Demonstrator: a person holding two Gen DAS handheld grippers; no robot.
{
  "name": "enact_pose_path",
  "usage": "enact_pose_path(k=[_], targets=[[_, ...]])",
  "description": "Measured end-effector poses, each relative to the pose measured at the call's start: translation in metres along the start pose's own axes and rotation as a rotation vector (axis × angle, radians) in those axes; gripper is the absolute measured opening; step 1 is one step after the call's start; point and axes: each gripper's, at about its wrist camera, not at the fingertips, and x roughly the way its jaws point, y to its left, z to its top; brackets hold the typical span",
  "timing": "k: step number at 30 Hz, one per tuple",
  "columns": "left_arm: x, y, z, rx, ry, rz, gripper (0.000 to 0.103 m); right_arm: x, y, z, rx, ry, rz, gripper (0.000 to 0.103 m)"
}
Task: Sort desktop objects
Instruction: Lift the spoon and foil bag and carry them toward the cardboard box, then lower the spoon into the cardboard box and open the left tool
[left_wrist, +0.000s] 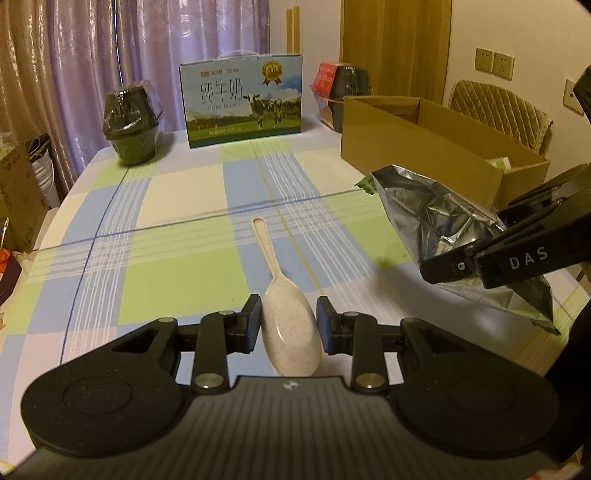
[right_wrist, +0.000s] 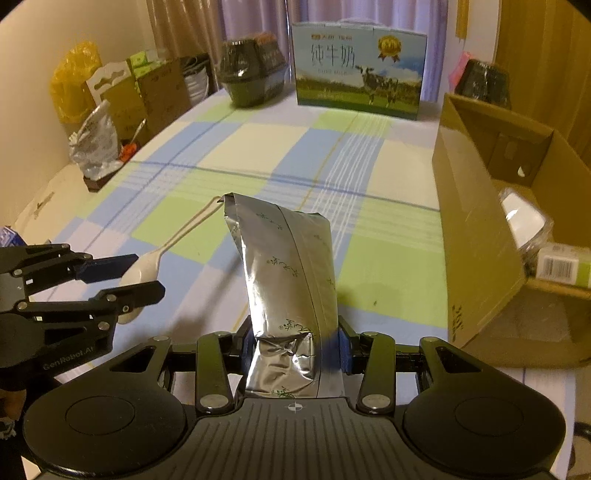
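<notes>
Left claw spread around spoon on desk; right claw pinching foil pouch near cardboard box.

Left claw fingers parted, right claw clamped shut

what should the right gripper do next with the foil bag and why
Probably carry it right, over the open cardboard box, then release. The right gripper is already shut on the foil bag, lifted off the tablecloth, and the box beside it already holds other items.
</notes>
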Motion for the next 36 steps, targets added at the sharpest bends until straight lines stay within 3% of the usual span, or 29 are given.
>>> enact_pose_path(k=[9, 18, 28, 36], targets=[[-0.016, -0.008, 0.023, 0.015, -0.044, 0.005, 0.027, -0.031, -0.006, 0.016, 0.017, -0.067, -0.001, 0.04], [-0.023, -0.037, 0.053, 0.049, -0.087, -0.035, 0.027, -0.072, -0.037, 0.036, 0.072, -0.137, -0.018, 0.04], [-0.006, -0.094, 0.115, 0.092, -0.152, -0.132, 0.027, -0.115, -0.114, 0.064, 0.118, -0.207, -0.121, 0.04], [0.024, -0.144, 0.164, 0.117, -0.178, -0.21, 0.027, -0.116, -0.184, 0.069, 0.191, -0.2, -0.193, 0.04]])
